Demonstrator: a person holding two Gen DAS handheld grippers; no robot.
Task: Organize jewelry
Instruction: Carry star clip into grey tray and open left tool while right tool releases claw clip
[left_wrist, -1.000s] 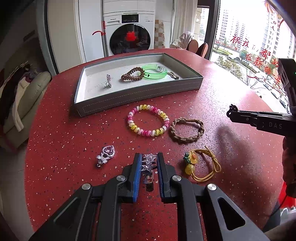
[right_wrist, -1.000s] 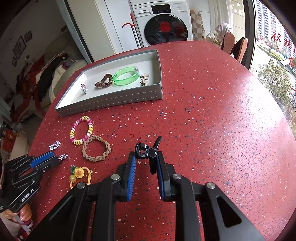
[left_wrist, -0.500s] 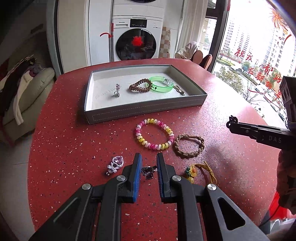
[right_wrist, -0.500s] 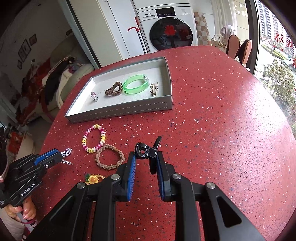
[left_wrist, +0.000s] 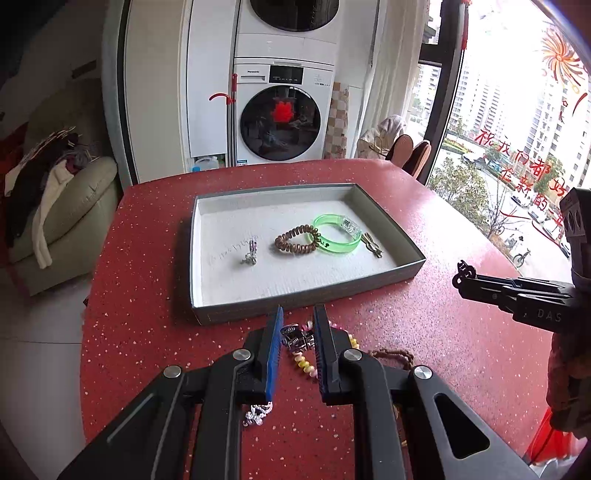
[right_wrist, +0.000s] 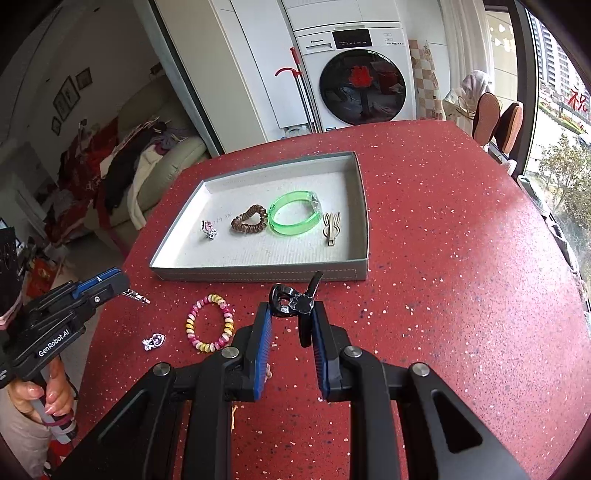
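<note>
A grey tray on a red speckled table holds a green bangle, a brown coil hair tie, a rabbit-shaped clip and a small silver charm, with a pink-and-yellow beaded bracelet and a heart-shaped brooch lying loose before the tray's near wall. The left gripper, raised level just short of that wall, pinches a silver hair clip between narrowly parted jaws. The right gripper, also facing the tray, clamps a black hair claw at its tips.

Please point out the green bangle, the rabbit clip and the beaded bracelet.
Green bangle (right_wrist: 294, 213): right wrist view, near rim.
Rabbit clip (right_wrist: 331, 229): right wrist view, body.
Beaded bracelet (right_wrist: 192, 325): right wrist view, left-side beads.
</note>
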